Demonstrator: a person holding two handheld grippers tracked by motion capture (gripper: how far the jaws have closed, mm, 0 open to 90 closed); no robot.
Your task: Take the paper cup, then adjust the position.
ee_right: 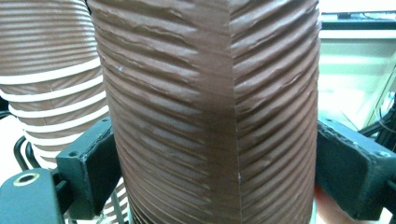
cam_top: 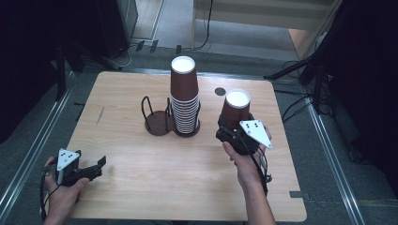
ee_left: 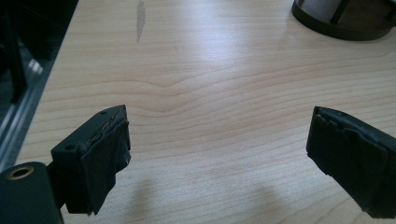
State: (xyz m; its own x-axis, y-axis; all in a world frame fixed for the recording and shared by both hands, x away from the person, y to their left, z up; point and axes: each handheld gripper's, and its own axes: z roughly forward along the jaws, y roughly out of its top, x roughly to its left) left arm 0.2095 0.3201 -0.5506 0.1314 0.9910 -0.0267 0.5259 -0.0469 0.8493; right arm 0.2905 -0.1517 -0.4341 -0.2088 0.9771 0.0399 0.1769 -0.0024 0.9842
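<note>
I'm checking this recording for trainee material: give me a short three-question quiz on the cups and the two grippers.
1. True or false: the right gripper is clamped on a single brown cup.
2. Where does the stack of cups stand? A) on the bare table B) in the right ring of the dark holder C) on the floor
3. What lies between the pads of the left gripper?

Key
1. True: in the right gripper view both pads press the cup's ribbed sides.
2. B; the holder's left ring has no cups in it.
3. Nothing but bare table; the jaws stand wide open.
</note>
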